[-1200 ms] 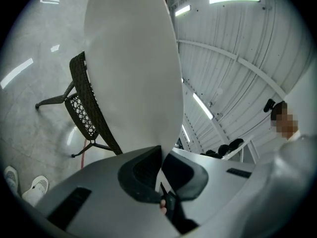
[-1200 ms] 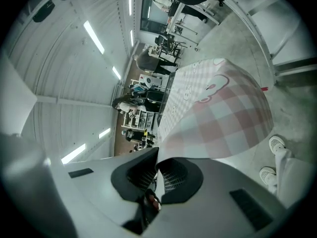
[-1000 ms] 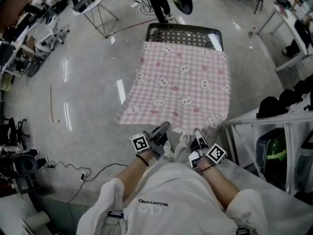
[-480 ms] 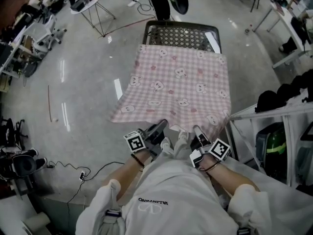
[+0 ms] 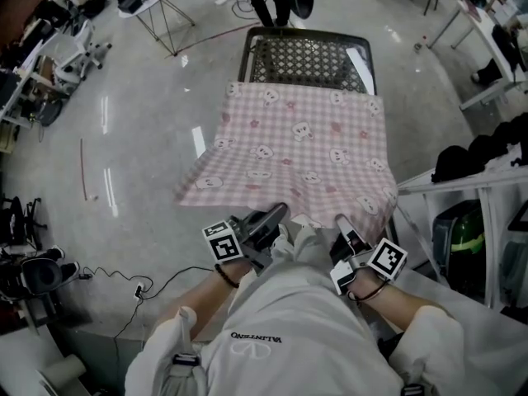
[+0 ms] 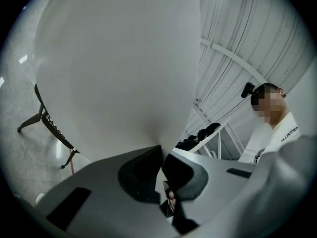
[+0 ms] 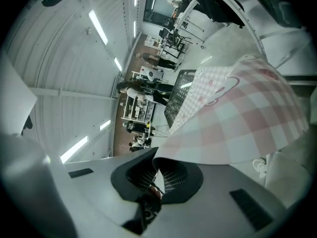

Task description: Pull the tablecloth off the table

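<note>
Tablecloth (image 5: pixel 305 147), pink check with little bear faces, stretched out from the dark mesh tabletop (image 5: pixel 309 56) back toward the wearer, far hem lying at the near rim of the mesh, most of the mesh bare, the rest hanging in the air over the shiny grey floor (image 5: pixel 140 163) with the left side sagging lower. Left tongs (image 5: pixel 276 213) pinched shut on the near hem, pale underside billowing up right over them in the left gripper view, and right tongs (image 5: pixel 342 223) clamped shut on the same hem further right, checked cloth fanning out from the tips
</note>
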Available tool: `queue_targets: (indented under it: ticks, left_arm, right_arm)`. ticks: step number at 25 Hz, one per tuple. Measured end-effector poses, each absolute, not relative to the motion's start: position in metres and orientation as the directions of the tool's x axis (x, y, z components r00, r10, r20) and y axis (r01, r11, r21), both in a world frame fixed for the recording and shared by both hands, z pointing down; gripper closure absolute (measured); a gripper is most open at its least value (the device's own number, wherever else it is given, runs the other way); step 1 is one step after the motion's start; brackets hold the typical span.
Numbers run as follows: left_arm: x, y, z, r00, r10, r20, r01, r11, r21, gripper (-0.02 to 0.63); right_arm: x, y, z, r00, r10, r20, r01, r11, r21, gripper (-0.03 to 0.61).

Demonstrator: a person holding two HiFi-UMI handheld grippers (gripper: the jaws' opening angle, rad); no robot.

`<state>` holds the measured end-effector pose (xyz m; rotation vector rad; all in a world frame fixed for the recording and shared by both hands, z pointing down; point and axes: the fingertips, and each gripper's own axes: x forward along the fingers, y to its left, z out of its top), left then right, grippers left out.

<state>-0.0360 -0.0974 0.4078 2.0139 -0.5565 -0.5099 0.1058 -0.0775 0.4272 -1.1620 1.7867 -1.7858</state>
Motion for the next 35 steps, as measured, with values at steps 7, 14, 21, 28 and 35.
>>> queue_targets:
  ticks: [7, 14, 21, 28, 35]
  left_arm:
    - [-0.036, -0.079, 0.375, 0.820, -0.552, -0.153, -0.133, -0.443, 0.886, 0.612]
    - [-0.041, -0.069, 0.330, 0.838, -0.513, -0.187, -0.154, -0.551, 0.821, 0.609]
    - [-0.044, -0.072, 0.283, 0.831, -0.489, -0.265, -0.113, -0.615, 0.781, 0.609]
    - [-0.046, -0.059, 0.276, 0.851, -0.456, -0.259, -0.095, -0.620, 0.779, 0.611]
    - [-0.046, -0.032, 0.291, 0.865, -0.439, -0.243, -0.084, -0.605, 0.792, 0.611]
  right_arm:
    - [0.105, -0.060, 0.388, -0.598, -0.743, 0.301, -0.250, -0.184, -0.951, 0.568]
    - [0.095, -0.053, 0.336, -0.614, -0.770, 0.175, -0.272, -0.001, -0.962, 0.565]
    - [0.091, -0.056, 0.287, -0.602, -0.797, 0.044, -0.282, 0.160, -0.946, 0.565]
    - [0.091, -0.041, 0.285, -0.581, -0.813, 0.035, -0.251, 0.138, -0.958, 0.566]
    - [0.091, -0.011, 0.302, -0.558, -0.828, 0.057, -0.241, 0.096, -0.966, 0.566]
